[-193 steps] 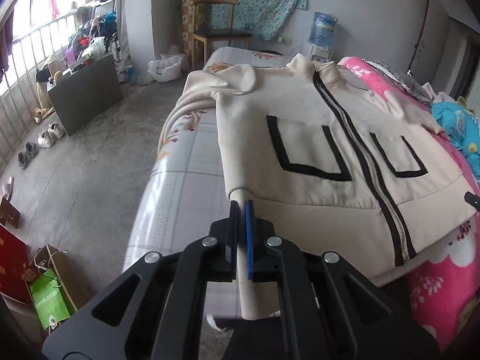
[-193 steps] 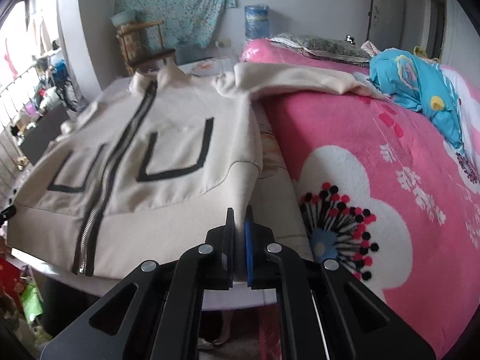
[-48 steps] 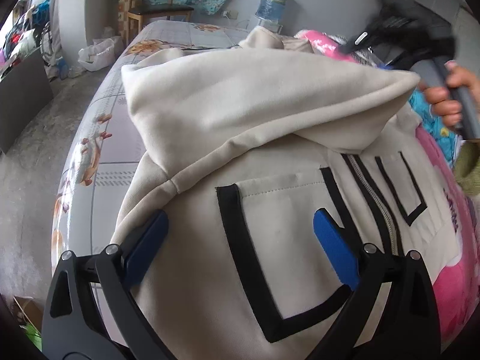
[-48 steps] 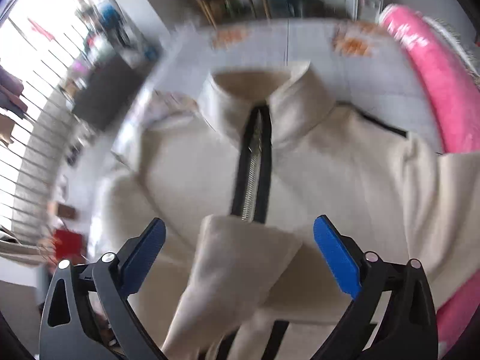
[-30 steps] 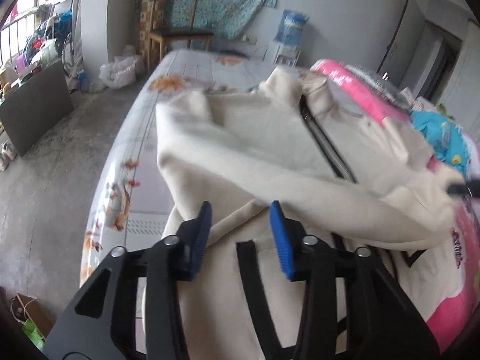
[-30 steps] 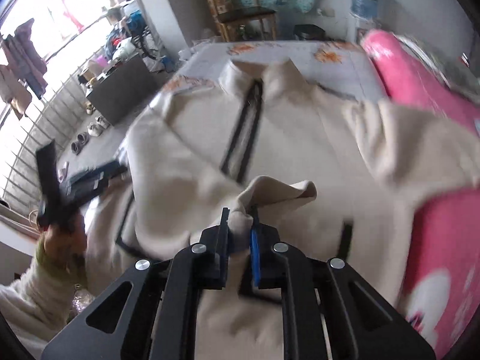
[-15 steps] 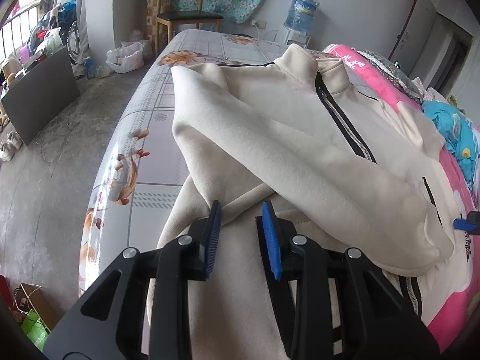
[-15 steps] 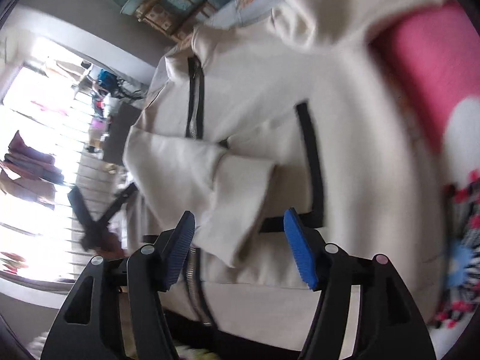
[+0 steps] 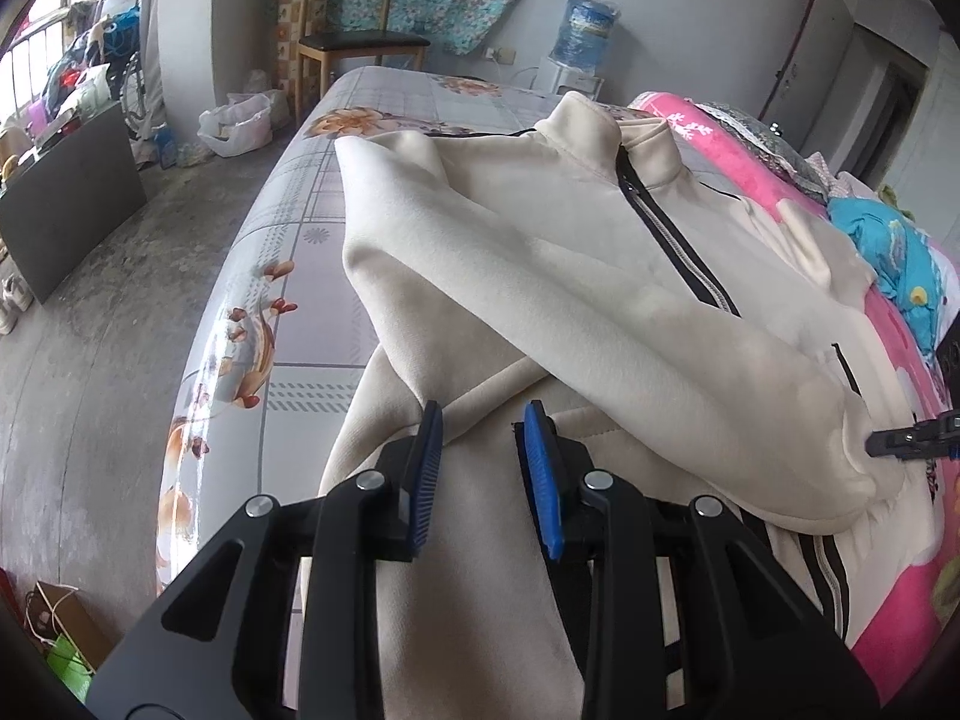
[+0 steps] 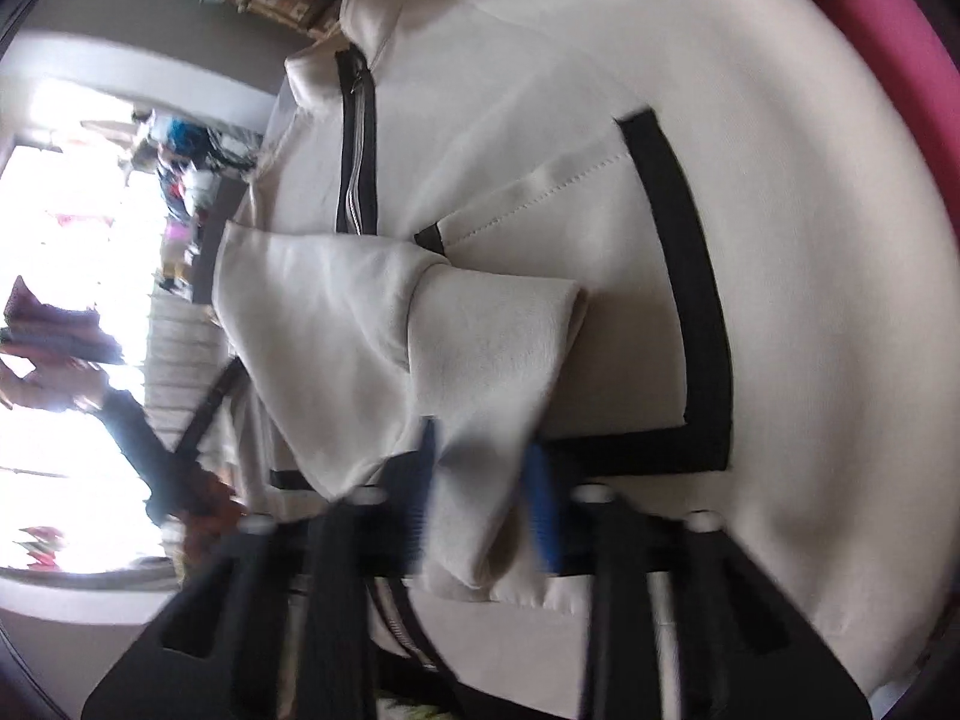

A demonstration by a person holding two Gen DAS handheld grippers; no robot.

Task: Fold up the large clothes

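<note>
A cream zip jacket (image 9: 576, 276) with black trim lies on the bed, its left sleeve (image 9: 690, 360) folded across the chest. My left gripper (image 9: 483, 474) is partly open and empty, hovering over the jacket's left side near the sleeve's fold. In the right wrist view the same jacket (image 10: 600, 180) fills the frame. My right gripper (image 10: 486, 504) is partly open with the sleeve cuff (image 10: 480, 372) lying between its blue pads; the view is blurred. The right gripper's tip also shows in the left wrist view (image 9: 912, 438) beside the cuff.
The bed has a floral sheet (image 9: 288, 276) on the left and a pink blanket (image 9: 900, 588) on the right. A blue garment (image 9: 888, 252) lies far right. A wooden chair (image 9: 354, 42), a water jug (image 9: 585, 30) and a dark cabinet (image 9: 66, 192) stand beyond.
The right gripper's jaws have narrowed around the sleeve cuff and moved closer to it. The left gripper has barely moved and its jaws stay partly open.
</note>
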